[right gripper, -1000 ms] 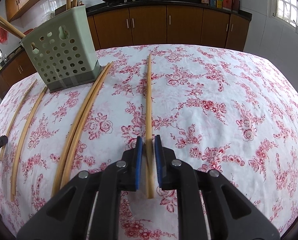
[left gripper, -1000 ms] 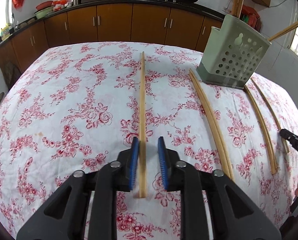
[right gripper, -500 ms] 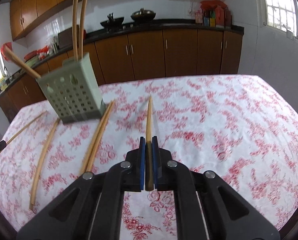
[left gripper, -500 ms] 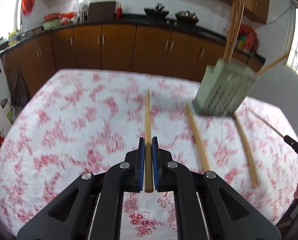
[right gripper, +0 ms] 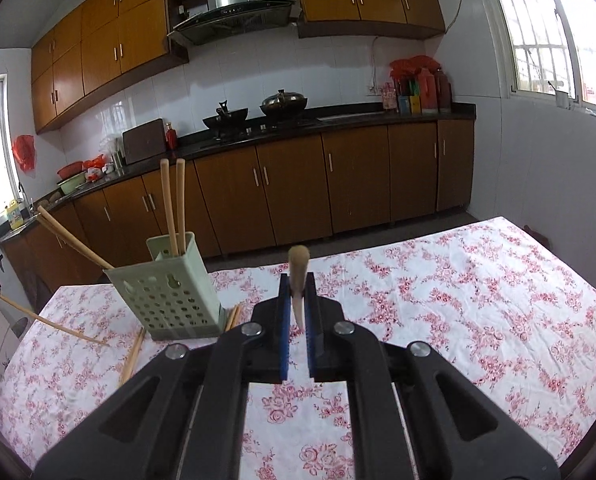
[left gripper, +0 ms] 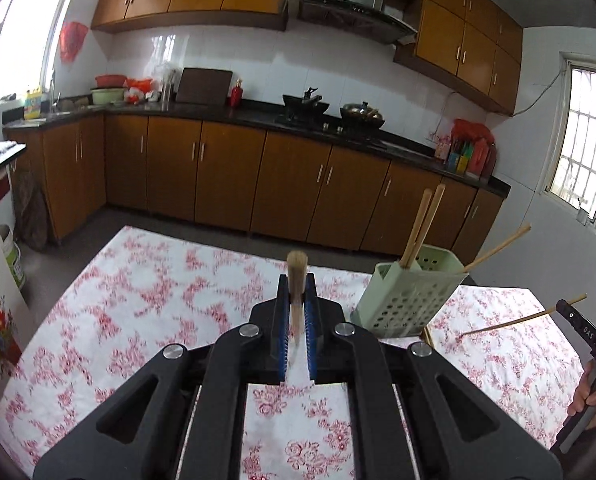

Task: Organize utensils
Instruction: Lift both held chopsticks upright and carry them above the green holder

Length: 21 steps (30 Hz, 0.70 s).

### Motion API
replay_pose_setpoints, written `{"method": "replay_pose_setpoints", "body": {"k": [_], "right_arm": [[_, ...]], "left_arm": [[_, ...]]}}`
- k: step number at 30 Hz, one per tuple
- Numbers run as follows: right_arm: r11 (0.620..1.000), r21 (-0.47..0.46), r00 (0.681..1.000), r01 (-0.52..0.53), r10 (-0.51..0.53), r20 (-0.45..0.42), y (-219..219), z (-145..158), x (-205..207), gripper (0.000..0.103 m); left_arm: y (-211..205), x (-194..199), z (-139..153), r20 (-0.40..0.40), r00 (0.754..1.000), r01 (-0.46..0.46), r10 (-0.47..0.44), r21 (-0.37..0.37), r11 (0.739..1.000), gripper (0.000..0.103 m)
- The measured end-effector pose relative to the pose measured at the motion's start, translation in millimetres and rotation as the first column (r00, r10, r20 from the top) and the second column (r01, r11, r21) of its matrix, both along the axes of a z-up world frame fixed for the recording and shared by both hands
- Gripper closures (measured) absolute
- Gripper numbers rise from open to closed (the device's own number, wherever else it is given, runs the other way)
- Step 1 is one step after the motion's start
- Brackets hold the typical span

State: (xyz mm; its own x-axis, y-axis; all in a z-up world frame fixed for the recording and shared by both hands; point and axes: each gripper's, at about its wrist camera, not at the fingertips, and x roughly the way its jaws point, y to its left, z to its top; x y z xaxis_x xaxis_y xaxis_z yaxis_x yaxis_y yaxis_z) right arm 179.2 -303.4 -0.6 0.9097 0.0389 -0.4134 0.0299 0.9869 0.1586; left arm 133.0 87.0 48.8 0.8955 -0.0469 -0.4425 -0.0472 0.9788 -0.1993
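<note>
We see the left gripper (left gripper: 296, 300) clamped on a chopstick (left gripper: 296, 280), blue pads pinching it, the stick pointing straight away from the camera toward 12 o'clock above the table (left gripper: 137, 300) with its floral cloth. The green holder (left gripper: 408, 300) stands on the table at 2 o'clock from that gripper, two chopsticks upright in it, another leaning out toward 2 o'clock. At 3 o'clock a hand (left gripper: 588, 394) grips the right gripper's handle, and a thin chopstick sticks out from it.

In the right wrist view the right gripper (right gripper: 296, 300) is clamped on its own chopstick (right gripper: 298, 276), also pointing to 12 o'clock above the table. The holder sits at 10 o'clock from it. Loose chopsticks (right gripper: 131, 356) lie on the cloth beside the holder's base, around 8 o'clock.
</note>
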Motion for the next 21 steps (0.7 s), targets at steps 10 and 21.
{"method": "replay_pose_setpoints", "body": {"k": [10, 21], "right_arm": [[1.000, -0.016, 1.000, -0.014, 0.014, 0.015, 7.1, 11.3, -0.1, 0.096], [0.983, 0.097, 0.985, -0.159, 0.150, 0.087, 11.7, 84.7, -11.5, 0.096]], "left_arm": [[-3.0, 1.4, 9.0, 0.021, 1.000, 0.005, -0.006, 0.012, 1.000, 0.096], [-38.7, -11.2, 68.6, 0.110, 0.984, 0.141, -0.139, -0.006, 0.990, 0.096]]}}
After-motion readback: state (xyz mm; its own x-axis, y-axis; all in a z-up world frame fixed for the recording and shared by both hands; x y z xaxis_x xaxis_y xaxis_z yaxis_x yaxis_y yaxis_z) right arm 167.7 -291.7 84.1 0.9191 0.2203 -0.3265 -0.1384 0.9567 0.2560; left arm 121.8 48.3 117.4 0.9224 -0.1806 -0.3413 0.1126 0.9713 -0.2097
